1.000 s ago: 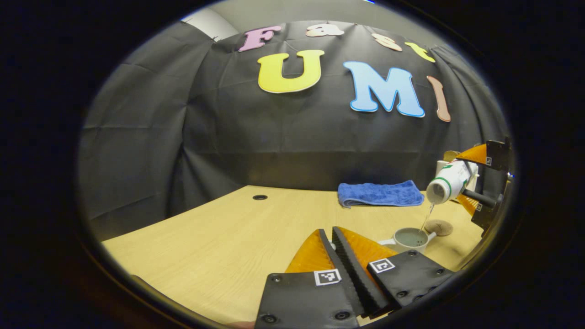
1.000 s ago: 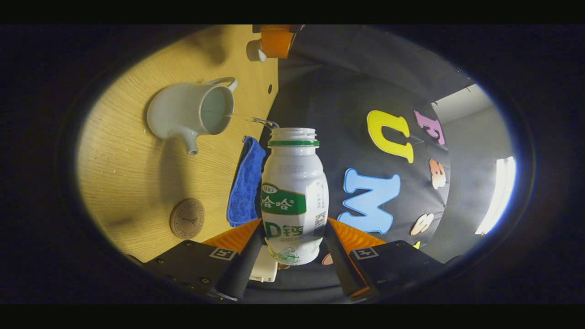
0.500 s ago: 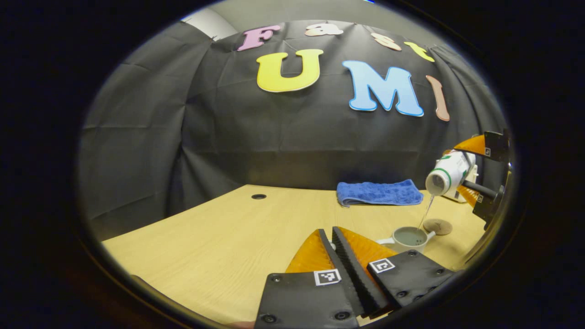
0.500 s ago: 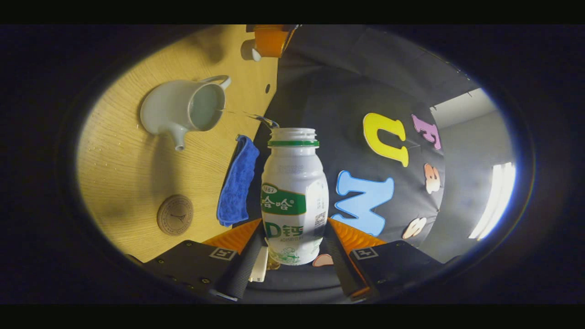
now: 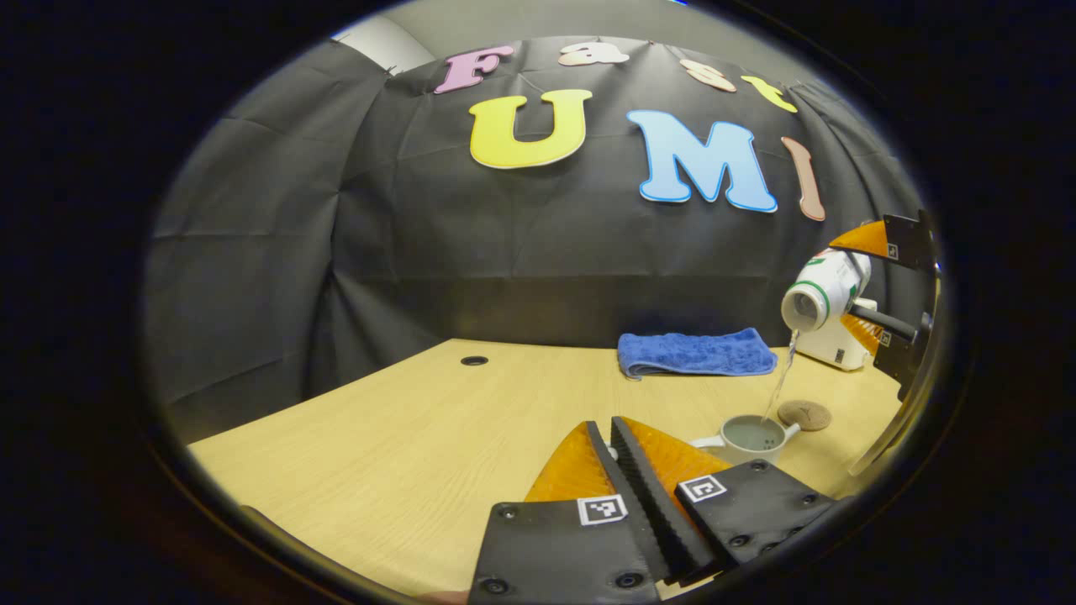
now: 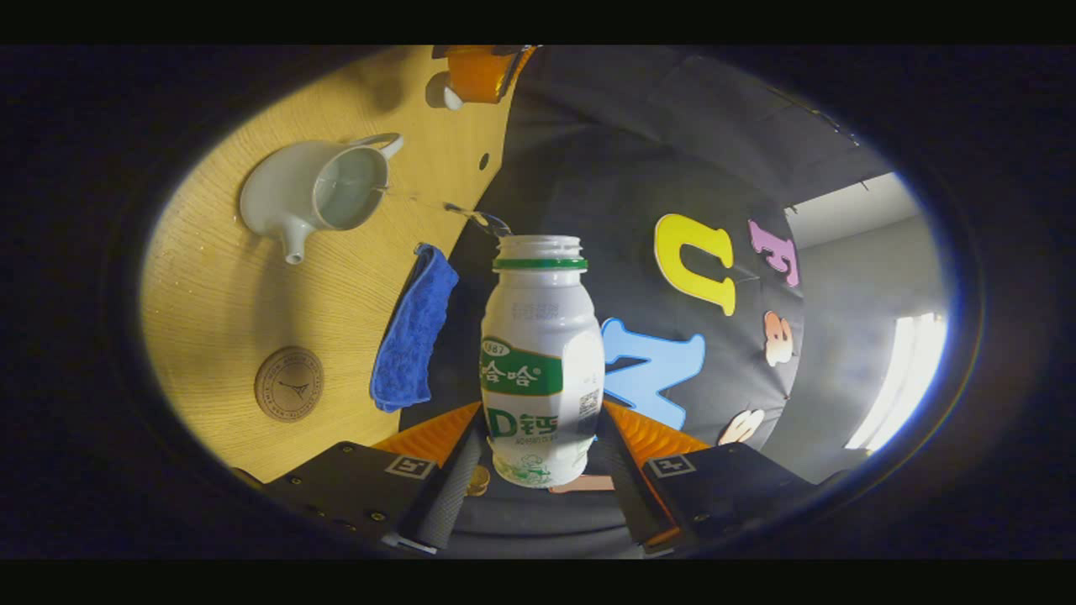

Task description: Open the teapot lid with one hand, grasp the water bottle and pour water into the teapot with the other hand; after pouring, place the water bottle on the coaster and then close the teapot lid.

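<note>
Left gripper view, your left gripper (image 5: 612,437): the two fingers lie pressed close at the bottom of the view, with a small pale piece just peeping between the tips; you cannot tell from here what it is.
Left gripper view, teapot (image 5: 751,437): it stands open on the wooden table (image 5: 403,437), just past your fingertips, with water in it.
Left gripper view, water bottle (image 5: 820,291): it is tipped mouth-down above the teapot in your right gripper (image 5: 878,290), and a thin stream falls from it into the opening.
Left gripper view, coaster (image 5: 804,414): round and brown, it sits on the table just beyond the teapot, bare.
Left gripper view, blue towel (image 5: 696,354): folded, farther back by the wall.
Right gripper view, right gripper (image 6: 542,449): both fingers press the lower body of the water bottle (image 6: 540,357), one on each side below the label.
Right gripper view, teapot (image 6: 313,195): lid off, spout toward the coaster (image 6: 289,384); a few droplets lie on the table (image 6: 218,311) beside it.
Right gripper view, left gripper (image 6: 477,74): well apart from the pot, with a small white piece at its tips, likely the lid.
Handling, bottle: probably light thin plastic that gets lighter as it empties and may be wet, so keep your hold low and moderate; squeezing hard would likely dent it.
Handling, lid and pot: seemingly ceramic, stiff and chippable; set the lid down gently by its knob.
</note>
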`<state>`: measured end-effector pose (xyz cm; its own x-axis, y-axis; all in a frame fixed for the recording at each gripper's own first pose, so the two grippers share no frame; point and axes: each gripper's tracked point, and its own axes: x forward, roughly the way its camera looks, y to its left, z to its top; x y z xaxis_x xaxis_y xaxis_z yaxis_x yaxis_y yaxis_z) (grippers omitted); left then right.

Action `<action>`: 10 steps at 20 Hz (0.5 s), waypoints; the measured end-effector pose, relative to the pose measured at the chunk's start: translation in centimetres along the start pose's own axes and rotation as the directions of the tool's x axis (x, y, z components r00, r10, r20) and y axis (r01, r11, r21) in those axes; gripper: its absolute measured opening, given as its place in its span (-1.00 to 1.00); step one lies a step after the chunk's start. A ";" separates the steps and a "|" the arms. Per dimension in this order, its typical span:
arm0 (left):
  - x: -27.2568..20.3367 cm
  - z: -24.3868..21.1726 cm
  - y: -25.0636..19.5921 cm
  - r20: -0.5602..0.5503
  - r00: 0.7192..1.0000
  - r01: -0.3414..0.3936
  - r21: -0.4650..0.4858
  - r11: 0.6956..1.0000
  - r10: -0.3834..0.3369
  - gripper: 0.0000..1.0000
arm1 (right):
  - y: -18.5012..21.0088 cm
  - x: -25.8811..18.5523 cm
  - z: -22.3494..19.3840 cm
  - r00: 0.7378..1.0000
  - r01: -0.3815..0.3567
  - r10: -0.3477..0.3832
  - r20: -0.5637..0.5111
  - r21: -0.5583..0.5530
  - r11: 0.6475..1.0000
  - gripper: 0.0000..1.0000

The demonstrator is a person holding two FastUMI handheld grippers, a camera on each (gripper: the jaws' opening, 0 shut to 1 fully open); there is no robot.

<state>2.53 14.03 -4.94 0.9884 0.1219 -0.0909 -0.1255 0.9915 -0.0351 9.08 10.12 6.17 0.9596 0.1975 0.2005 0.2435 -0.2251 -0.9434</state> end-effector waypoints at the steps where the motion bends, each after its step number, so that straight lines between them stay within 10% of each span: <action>1: 0.0 0.1 0.1 -0.001 1.000 0.000 0.000 1.000 0.000 -0.80 | -0.5 0.0 -0.1 1.000 0.006 -0.006 0.000 -0.007 1.000 0.53; 10: -0.1 0.0 0.0 -0.003 1.000 0.002 0.001 1.000 -0.002 -0.80 | -2.9 1.1 -0.7 0.999 0.037 -0.037 0.000 -0.046 0.998 0.53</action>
<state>2.48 13.98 -4.98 0.9884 0.1198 -0.0933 -0.1235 0.9918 -0.0342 9.49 10.35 9.31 0.9498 0.2058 0.2356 0.2854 -0.2612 -0.9221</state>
